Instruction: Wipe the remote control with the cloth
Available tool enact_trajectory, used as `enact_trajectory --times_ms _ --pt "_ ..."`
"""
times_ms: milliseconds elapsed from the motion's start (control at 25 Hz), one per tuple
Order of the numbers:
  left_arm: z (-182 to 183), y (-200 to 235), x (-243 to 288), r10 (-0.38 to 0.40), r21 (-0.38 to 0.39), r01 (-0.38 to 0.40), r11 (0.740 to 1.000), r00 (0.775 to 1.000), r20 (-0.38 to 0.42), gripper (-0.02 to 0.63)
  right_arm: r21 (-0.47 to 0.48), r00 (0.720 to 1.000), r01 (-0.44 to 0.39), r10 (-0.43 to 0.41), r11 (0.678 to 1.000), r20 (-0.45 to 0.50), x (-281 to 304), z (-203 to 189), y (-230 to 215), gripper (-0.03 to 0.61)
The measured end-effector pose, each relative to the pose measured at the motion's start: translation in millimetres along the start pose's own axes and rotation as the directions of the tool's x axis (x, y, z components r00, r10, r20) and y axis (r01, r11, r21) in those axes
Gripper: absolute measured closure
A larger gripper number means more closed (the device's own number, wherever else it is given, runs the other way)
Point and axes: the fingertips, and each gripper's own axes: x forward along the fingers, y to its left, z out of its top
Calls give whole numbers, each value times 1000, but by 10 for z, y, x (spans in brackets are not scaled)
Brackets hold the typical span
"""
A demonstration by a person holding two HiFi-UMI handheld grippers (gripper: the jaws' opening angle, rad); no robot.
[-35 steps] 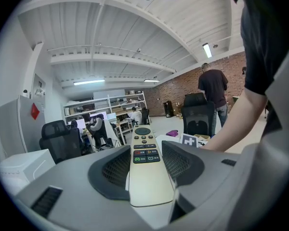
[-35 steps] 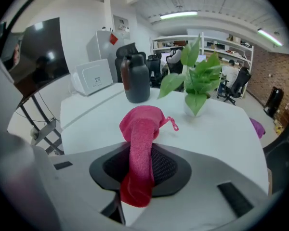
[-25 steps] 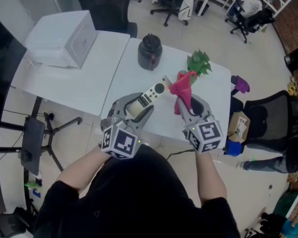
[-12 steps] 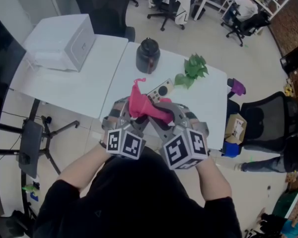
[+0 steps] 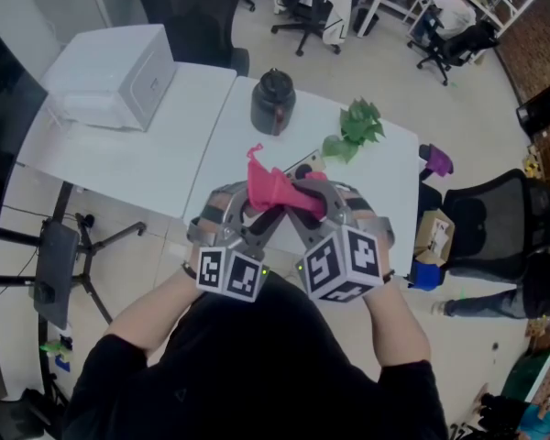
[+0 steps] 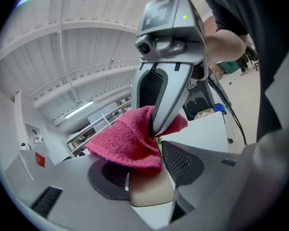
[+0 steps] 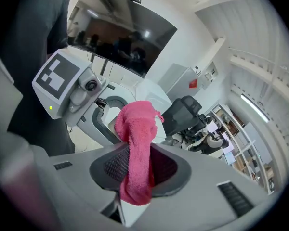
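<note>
Two grippers meet over the near edge of the bench (image 5: 385, 191), and each has its own job. Your left gripper (image 5: 243, 223) is clamped across the cream remote control (image 6: 151, 196). Its jaws are set fairly wide on the body, and it seems to hold the remote clear of the bench, so the top face is free to be rubbed. Your right gripper (image 5: 316, 211) is pinched narrowly on a fold of the pink cloth (image 5: 275, 191), whose loose end drapes over the remote and touches it. I judge this to be the wiping step: one gripper steadies the remote while the other carries the cloth along it. I cannot tell how much of the remote is already wiped. Keep your left grip firm, since a smooth case could slip under the cloth's drag.

As for containers, a dark lidded jar (image 5: 274, 102) stands farther back on the bench, near some green leaves (image 5: 353, 131). Its contents are hidden. A white box (image 5: 119, 71) sits closed on the adjoining bench to the left, so its inside is not visible.
</note>
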Motion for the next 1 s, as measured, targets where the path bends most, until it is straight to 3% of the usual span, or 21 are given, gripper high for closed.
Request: enact_trajectory --times_ms 600,680,760,840,880,920,1000 --pt "15 -6 -46 -8 -20 8 1000 1000 22 405 203 975 216 -202 955 -87 -103 -630 -602 466" --pt "-1 10 -42 -12 -63 14 998 1000 26 405 203 976 220 -215 954 -43 -141 -588 -637 466" --pt "-32 56 -31 -24 -168 30 985 999 39 405 267 970 209 -233 941 62 -225 -475 -674 466" --pt "-57 154 -15 -31 -339 56 939 996 80 405 412 941 165 -268 896 206 -359 -359 -723 466" --pt "-58 226 -7 -28 -437 75 896 993 114 405 485 917 133 -292 865 270 -430 -328 -749 466" --pt "-60 301 -3 -23 -534 101 840 988 151 405 546 894 101 -317 831 317 -490 -322 -765 466" --pt "-77 428 -16 -16 -699 169 695 975 220 405 638 864 44 -350 768 361 -548 -367 -734 466"
